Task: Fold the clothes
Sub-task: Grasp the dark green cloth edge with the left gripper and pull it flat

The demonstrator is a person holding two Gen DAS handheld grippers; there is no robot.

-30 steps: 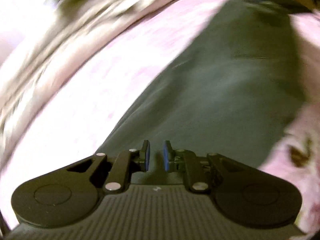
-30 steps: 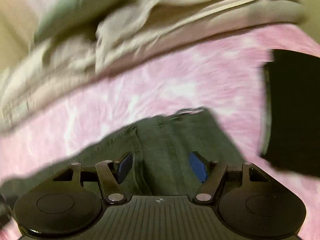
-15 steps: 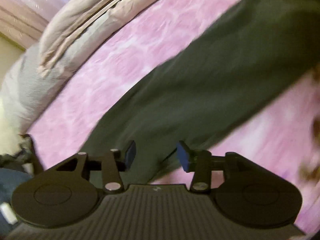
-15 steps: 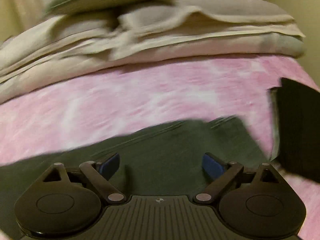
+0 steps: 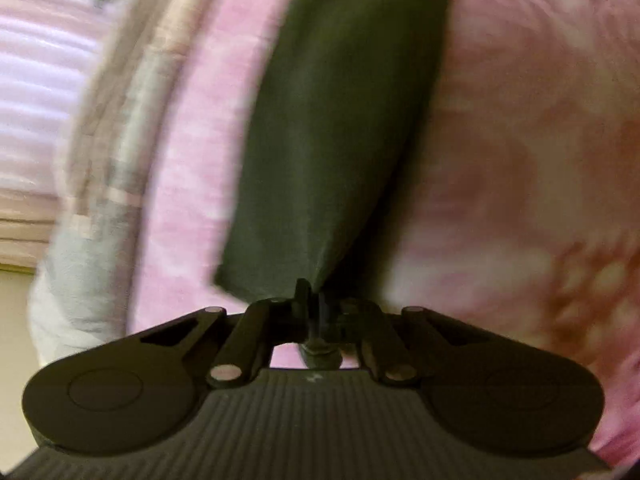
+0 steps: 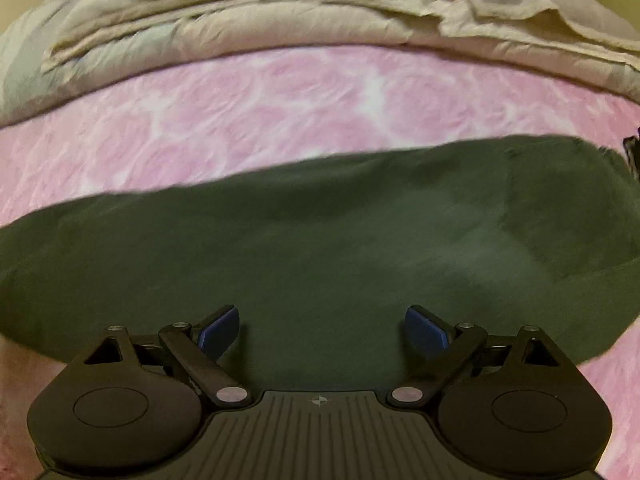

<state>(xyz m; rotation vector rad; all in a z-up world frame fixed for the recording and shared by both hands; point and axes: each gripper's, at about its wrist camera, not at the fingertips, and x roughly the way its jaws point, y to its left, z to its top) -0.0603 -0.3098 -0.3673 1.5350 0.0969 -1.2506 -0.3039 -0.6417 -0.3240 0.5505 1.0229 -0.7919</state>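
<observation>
- The left claw point(image 5: 314, 308) is clenched on the near corner of a long dark green cloth garment point(image 5: 340, 128); its two black fingers meet with the fabric pinched between them, and a small bunch of the cloth pokes out below the pinch; the jaws have just been closing, with the cloth between them
- From the left claw the dark green garment runs straight ahead as a narrow band, lying on a pink bedspread with a pale rose pattern point(image 5: 520, 160) that spreads to both sides of it; this view is blurred
- To the left of the left claw, beyond the pink bedspread, a rumpled beige and grey quilt point(image 5: 116, 160) lies along the edge of the bed
- The right claw point(image 6: 322, 330) is released, its blue-padded fingers point(image 6: 220, 330) spread wide apart; nothing sits between them; the garment point(image 6: 320, 240) lies flat on the bed under and ahead of it, reaching across the view from left to right
- Ahead of the right claw, past the far edge of the garment, the pink bedspread point(image 6: 280, 100) shows; beyond that lies the heaped quilt point(image 6: 240, 12)
- At the far right of the right claw a small dark item point(image 6: 632, 156) peeks in; too little shows to tell what it is
</observation>
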